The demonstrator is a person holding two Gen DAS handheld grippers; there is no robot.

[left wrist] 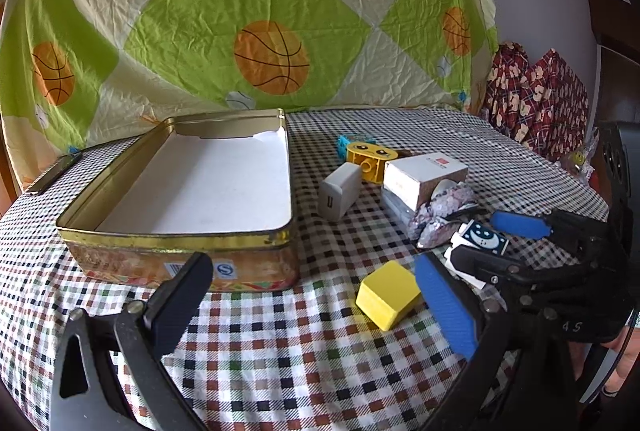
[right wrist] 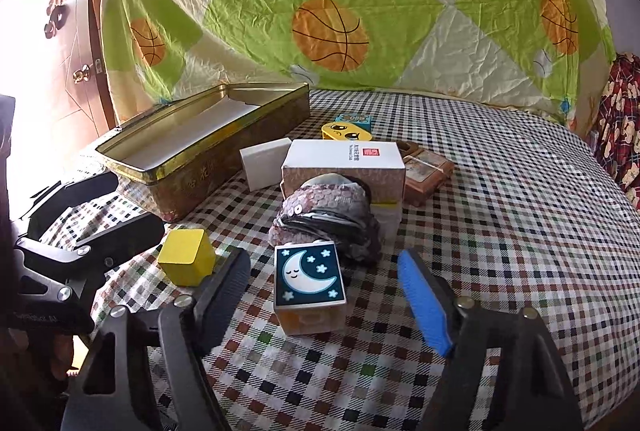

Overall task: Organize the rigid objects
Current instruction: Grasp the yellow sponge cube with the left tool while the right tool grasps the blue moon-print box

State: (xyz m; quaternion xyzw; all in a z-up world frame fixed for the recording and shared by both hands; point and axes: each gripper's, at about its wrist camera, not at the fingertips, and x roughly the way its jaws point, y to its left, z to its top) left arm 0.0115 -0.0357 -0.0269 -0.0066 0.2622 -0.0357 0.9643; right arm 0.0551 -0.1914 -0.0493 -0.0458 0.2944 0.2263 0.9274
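Observation:
An open gold tin (left wrist: 180, 241) (right wrist: 168, 167) with a white bottom stands on the checked tablecloth at the left. A yellow cube (left wrist: 388, 295) (right wrist: 187, 257) lies on the cloth just left of my left gripper's blue pad. My left gripper (left wrist: 316, 307) is open and empty. My right gripper (right wrist: 324, 295) (left wrist: 472, 249) is open around a moon block (right wrist: 310, 281) (left wrist: 482, 237), its fingers apart from the block's sides.
A white charger (left wrist: 340, 195), a white box (left wrist: 424, 177) (right wrist: 344, 161), a yellow face block (left wrist: 370, 157), a sequin pouch (right wrist: 328, 215) and a brown box (right wrist: 426, 173) crowd the middle. A phone (left wrist: 54, 173) lies at far left. A ball-print sheet hangs behind.

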